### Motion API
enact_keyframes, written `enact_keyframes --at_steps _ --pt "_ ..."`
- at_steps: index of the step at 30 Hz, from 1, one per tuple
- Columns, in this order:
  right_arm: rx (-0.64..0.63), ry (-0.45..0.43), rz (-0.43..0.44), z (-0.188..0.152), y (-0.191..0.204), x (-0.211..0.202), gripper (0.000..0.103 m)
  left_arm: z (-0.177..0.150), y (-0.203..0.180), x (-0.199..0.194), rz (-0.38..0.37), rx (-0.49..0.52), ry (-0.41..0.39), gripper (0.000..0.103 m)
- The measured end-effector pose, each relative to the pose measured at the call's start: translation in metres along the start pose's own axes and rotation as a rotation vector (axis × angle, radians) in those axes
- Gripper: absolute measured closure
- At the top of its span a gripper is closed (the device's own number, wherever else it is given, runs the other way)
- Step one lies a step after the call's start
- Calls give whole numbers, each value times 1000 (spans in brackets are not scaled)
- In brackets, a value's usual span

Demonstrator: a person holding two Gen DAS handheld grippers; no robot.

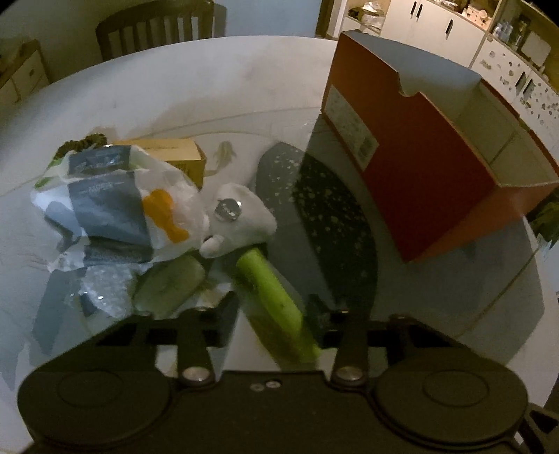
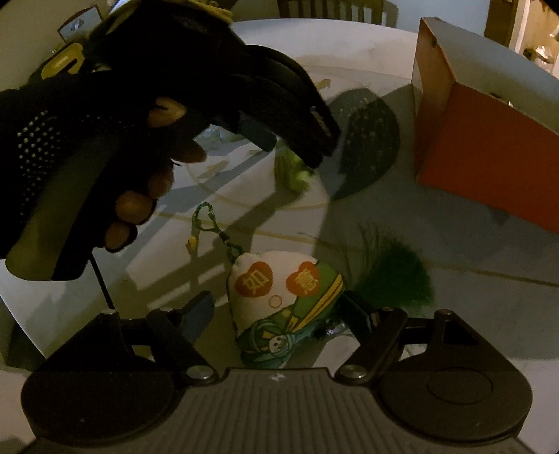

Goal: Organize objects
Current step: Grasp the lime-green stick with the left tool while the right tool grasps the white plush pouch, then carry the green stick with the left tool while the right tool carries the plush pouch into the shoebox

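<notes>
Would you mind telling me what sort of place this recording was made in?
Probably a home dining area: a round white table with a wooden chair behind it, and white cabinets along the far wall.

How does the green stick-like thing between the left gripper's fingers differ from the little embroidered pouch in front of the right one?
The green stick is long, plain and a single light green; the pouch is squat, plump and printed with orange hearts and a cartoon figure. The pouch carries a green cord loop and a dark green tassel; the stick has neither. Both lie on the white table, each between open gripper fingers.
</notes>
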State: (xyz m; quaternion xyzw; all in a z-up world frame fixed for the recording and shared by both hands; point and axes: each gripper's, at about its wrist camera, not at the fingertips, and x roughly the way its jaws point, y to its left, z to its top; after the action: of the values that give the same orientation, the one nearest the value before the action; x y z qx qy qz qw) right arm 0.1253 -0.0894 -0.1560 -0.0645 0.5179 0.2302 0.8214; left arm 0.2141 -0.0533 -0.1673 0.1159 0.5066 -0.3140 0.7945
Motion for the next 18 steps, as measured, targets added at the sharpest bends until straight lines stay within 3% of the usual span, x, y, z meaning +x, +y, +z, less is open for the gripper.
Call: enact_keyframes --at_steps 1,3,12,18 --pt "-3 4 -3 -1 1 0 37 -1 1 0 -5 0 -1 80" --pt "-3 3 -11 -1 1 -1 39 -1 5 -1 -16 -8 -3 88" --pt "73 -47 -31 -6 -8 -21 53 -7 17 -8 -62 -24 0 89" --pt "111 -108 -53 -4 -25 -51 54 -8 18 -30 -103 -20 -24 89"
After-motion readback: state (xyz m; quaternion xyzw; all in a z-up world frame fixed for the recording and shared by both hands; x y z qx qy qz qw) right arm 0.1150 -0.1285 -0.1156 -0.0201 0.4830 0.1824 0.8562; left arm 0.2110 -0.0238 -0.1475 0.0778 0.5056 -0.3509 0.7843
